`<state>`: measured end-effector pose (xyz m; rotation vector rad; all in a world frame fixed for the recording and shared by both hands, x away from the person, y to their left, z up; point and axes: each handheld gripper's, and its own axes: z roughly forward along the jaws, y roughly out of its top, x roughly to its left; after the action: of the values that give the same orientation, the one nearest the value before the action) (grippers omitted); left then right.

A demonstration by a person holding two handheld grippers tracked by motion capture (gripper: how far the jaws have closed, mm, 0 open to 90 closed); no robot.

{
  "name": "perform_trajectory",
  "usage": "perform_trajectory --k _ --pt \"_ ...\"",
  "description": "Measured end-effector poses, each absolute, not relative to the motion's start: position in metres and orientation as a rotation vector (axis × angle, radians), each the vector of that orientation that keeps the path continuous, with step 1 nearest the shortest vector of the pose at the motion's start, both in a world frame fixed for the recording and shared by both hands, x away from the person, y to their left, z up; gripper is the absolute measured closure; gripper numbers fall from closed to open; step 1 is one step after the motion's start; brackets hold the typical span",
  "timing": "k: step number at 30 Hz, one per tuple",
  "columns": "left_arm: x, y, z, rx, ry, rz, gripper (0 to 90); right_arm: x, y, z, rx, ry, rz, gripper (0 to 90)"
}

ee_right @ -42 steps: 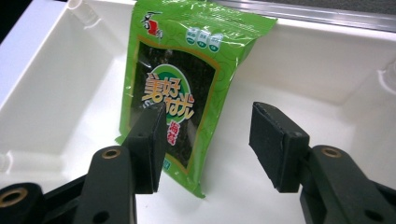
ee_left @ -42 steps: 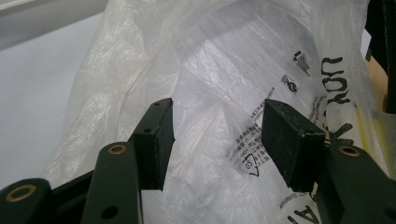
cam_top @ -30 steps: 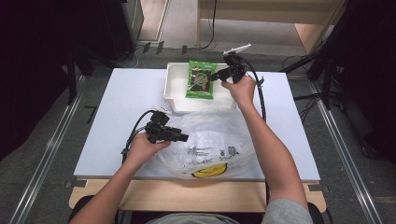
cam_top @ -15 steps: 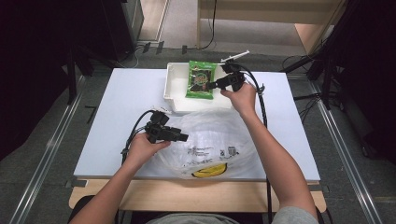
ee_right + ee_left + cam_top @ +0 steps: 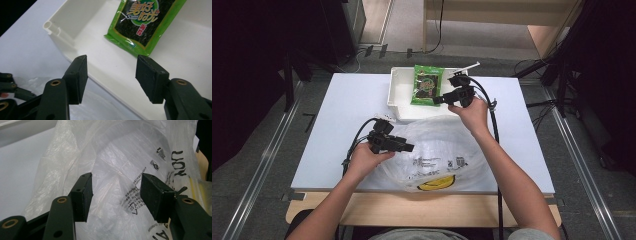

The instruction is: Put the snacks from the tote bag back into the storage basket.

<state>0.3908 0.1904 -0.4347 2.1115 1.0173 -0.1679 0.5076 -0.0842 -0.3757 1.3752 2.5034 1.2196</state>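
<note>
A green snack packet point(image 5: 427, 85) lies flat in a white tray point(image 5: 398, 100) at the back of the table. My right gripper point(image 5: 439, 99) hovers open over the tray's near rim, its jaws pointing left, just short of the packet. In the right gripper view the packet point(image 5: 145, 22) lies beyond the right gripper point(image 5: 111, 65), with nothing between the jaws. A clear plastic bag point(image 5: 447, 150) with black print and a yellow mark is spread on the near half of the table. My left gripper point(image 5: 409, 147) is held open over the bag's left part, and the bag point(image 5: 120, 150) lies crumpled past the left gripper point(image 5: 116, 185).
The white table point(image 5: 342, 100) has bare room on its left side. A white stick-like object point(image 5: 469, 66) rests at the tray's far right corner. Black cables trail from both grippers. Dark frames and floor rails surround the table.
The right gripper has drawn back from above the packet toward the tray's near edge. The packet stays in the tray. The left hand has not moved.
</note>
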Motion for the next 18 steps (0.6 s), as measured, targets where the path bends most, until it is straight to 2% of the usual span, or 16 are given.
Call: perform_trajectory --k 18 --pt "0.390 0.189 -0.433 2.117 1.013 -0.164 43.5 0.462 -0.084 -0.384 1.281 2.559 1.267 44.3"
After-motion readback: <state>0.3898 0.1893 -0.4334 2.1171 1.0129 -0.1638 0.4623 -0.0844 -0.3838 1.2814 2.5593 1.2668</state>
